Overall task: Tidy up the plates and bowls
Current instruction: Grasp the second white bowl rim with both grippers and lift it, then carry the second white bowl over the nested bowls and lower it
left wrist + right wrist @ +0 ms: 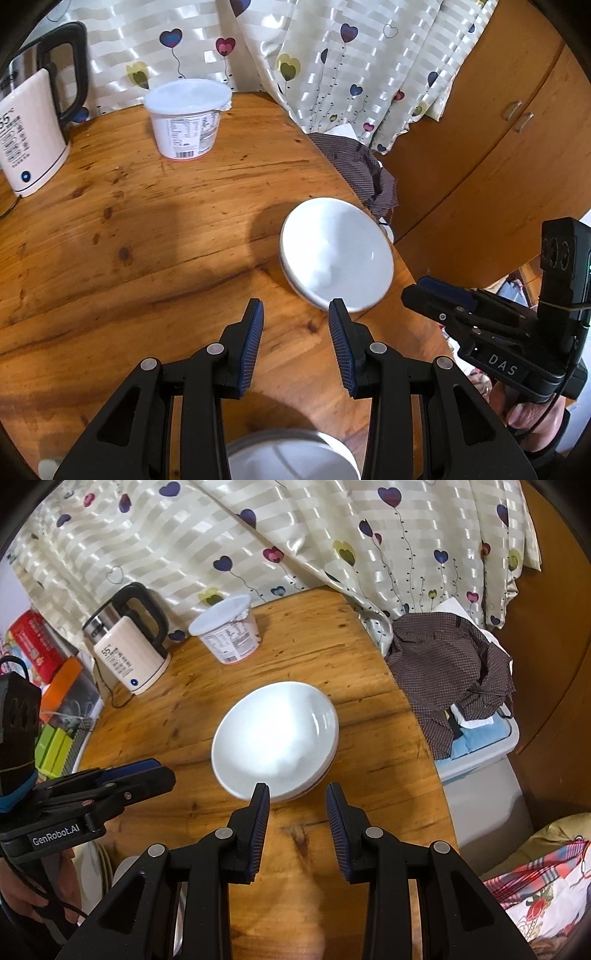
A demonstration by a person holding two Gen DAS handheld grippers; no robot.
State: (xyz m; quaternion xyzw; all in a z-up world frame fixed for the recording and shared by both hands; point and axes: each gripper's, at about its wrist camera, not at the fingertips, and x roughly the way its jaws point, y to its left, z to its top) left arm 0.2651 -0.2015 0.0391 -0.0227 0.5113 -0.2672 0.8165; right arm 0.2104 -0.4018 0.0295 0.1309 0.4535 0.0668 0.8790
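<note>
**Op A:** From my right wrist view, the stacked white bowls (275, 738) sit on the round wooden table (332, 635), near its right edge. My right gripper (295, 794) is released, jaws spread and empty, with the left pad just at the near rim. I can't tell whether it actually touches.

**Op B:** My left gripper (295, 314) is also spread and holds nothing. The bowls (336, 254) are just ahead and to its right. Another white dish (291, 458) lies under my fingers, mostly hidden.

**Op A:** I judge the bowls to be glazed ceramic: stiff, fairly heavy as a stack, slick and breakable. I'd pinch the rim wall, one pad inside, one outside, and lift level so the upper bowl doesn't slide.

**Op B:** Agreed. The wood is flat and bare in the middle, so there's space to set things down. The kettle (35, 125) and the lidded white tub (186, 118) stand well apart at the back, by the heart-print curtain (332, 62). A checked cloth (450, 664) lies heaped just off the table's right side.
</note>
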